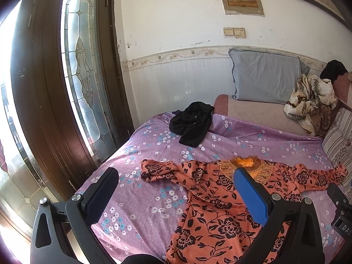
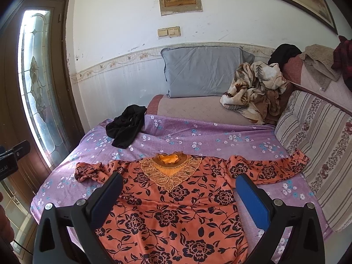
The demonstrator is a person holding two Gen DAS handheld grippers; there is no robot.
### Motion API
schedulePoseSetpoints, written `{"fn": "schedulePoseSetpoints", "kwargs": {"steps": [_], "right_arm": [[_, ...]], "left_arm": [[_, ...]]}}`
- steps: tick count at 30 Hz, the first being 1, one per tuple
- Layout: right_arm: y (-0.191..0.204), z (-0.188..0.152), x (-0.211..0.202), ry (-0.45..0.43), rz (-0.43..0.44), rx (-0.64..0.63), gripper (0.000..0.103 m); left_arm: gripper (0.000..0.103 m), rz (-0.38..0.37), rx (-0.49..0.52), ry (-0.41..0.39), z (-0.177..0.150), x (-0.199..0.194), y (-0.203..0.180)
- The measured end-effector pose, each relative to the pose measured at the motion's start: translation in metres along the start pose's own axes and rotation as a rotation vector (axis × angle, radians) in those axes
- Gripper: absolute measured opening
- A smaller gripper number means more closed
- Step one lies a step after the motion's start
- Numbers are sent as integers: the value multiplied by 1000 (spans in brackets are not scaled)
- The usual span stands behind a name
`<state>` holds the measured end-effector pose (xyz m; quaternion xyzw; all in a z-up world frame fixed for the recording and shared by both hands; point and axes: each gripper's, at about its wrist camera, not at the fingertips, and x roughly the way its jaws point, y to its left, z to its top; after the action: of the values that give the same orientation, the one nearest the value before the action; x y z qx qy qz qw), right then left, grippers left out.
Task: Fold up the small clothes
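On the purple flowered bed sheet point(image 2: 198, 136), near its front edge, I see the orange long-sleeved top with black flowers point(image 2: 176, 209) lying flat. My left gripper point(image 1: 176, 182) and right gripper point(image 2: 178, 187) hang above it, both spread wide, holding nothing. A crumpled black cloth point(image 2: 126, 127) sits at the far left corner, well apart. A grey pillow point(image 2: 204, 70) leans on the wall.

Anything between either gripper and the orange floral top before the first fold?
Nothing visible. The orange black-flowered top lies flat on the purple floral sheet, under the open left gripper and right gripper. The crumpled black garment sits apart, beyond it.
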<state>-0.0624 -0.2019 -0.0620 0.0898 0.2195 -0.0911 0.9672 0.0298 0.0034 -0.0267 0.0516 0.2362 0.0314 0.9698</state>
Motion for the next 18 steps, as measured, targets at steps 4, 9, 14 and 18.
{"fn": "schedulePoseSetpoints", "kwargs": {"steps": [4, 9, 14, 18], "right_arm": [[-13, -9, 23, 49, -7, 22, 103], [-70, -39, 94, 209, 0, 193, 103], [-174, -84, 157, 325, 16, 455, 103], [-270, -107, 190, 327, 34, 708, 103]], "left_arm": [[103, -59, 35, 123, -19, 57, -24], [103, -125, 114, 390, -74, 175, -81], [103, -134, 95, 471, -109, 253, -123], [103, -134, 69, 437, -112, 298, -147]]}}
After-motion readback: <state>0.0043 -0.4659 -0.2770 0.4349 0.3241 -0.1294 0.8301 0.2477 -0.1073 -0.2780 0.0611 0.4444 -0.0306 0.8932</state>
